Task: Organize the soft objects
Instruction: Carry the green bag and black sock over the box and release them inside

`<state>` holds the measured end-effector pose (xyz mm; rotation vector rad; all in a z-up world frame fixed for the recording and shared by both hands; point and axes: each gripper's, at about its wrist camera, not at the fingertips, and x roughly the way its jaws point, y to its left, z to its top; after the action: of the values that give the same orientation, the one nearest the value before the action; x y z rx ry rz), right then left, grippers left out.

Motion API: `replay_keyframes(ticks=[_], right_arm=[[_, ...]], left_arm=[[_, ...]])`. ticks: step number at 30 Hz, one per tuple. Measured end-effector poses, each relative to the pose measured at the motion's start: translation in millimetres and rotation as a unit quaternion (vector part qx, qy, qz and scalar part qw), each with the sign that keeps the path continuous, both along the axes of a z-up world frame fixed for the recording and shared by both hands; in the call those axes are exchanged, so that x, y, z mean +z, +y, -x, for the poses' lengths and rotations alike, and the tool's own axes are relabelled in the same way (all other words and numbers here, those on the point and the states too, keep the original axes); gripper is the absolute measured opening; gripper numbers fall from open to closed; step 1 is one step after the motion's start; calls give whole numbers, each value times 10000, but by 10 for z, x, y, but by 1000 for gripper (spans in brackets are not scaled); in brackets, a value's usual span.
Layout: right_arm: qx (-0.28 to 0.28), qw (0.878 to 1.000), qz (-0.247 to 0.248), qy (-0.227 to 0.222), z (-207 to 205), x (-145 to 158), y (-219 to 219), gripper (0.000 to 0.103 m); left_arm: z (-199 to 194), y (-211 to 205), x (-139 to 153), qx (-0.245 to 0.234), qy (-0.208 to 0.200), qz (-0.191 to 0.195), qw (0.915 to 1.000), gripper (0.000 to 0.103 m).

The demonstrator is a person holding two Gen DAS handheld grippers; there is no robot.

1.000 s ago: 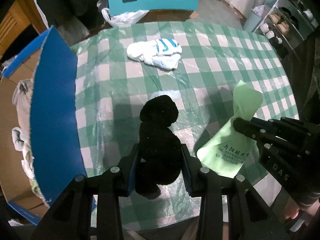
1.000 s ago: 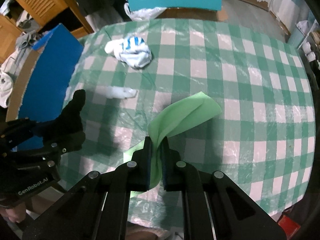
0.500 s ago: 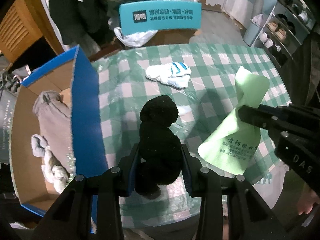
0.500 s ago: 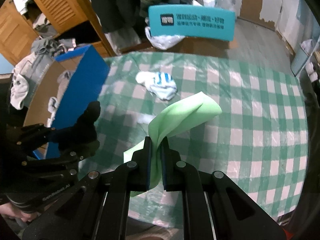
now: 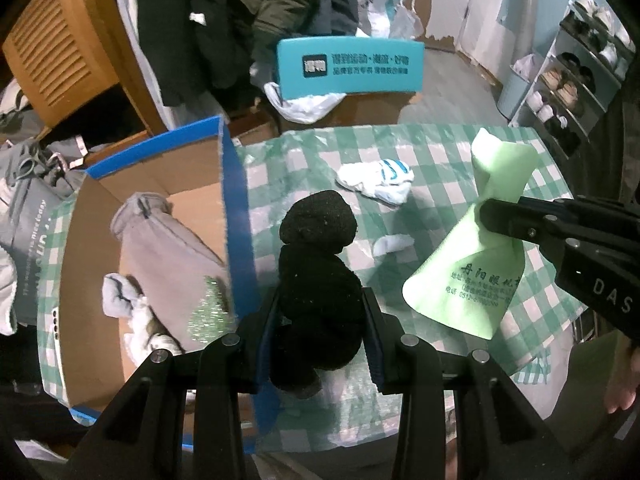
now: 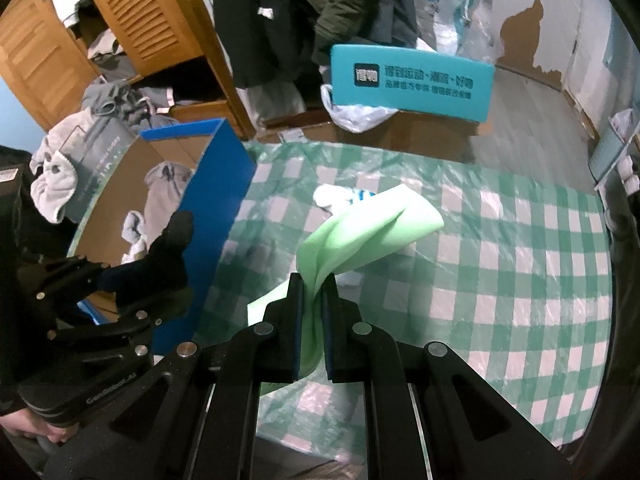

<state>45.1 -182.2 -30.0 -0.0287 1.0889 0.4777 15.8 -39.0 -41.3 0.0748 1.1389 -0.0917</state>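
1. Lifted higher above the tabletop (image 5: pixel 448 152) than a second ago, both grippers; much more of the room beyond now in view, and the blue-walled cardboard box (image 5: pixel 234 216) now open to sight in both views.
2. Unchanged in grip: left gripper (image 5: pixel 320 320) still clamped on the black sock (image 5: pixel 316 264), right gripper (image 6: pixel 311 312) still pinched shut on the light green cloth (image 6: pixel 372 224).
3. Black sock held upright between the left fingers (image 5: pixel 374 332), pads pressing its lower half on both sides, rounded top standing well past the fingertips, a short end hanging behind them.
4. Light green cloth squeezed flat between the right fingers (image 6: pixel 294 320), a twisted fold rising ahead of the tips and over to their right, a flat corner dropping below to their left.
5. White and blue striped sock (image 5: pixel 380 178) lying on the tabletop beyond both pairs of fingers, well apart from them; a small whitish scrap (image 5: pixel 390 242) nearer, just past the black sock.
6. Seen only from the left wrist: printed lettering on the hanging part of the green cloth, a glittery green item (image 5: pixel 210 312) in the box beside grey clothing (image 5: pixel 160 240), and a shoe rack (image 5: pixel 572 80) far right.
7. Seen only from the right wrist: striped sock half hidden behind the green fold, and the left gripper from the side with the black sock poking up beside the box wall.
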Motion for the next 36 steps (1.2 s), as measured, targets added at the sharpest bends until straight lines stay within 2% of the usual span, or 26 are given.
replay_keyframes(ticks=[11,36], right_arm=[[270,9995,15,-153,-39,125,416,9],[1207,9919,114,-377,42,283,1644,9]], left_arm=[[64,489,144,376,-236,0,9990,38],[225,1480,60,1204,-262,137,9923,38]])
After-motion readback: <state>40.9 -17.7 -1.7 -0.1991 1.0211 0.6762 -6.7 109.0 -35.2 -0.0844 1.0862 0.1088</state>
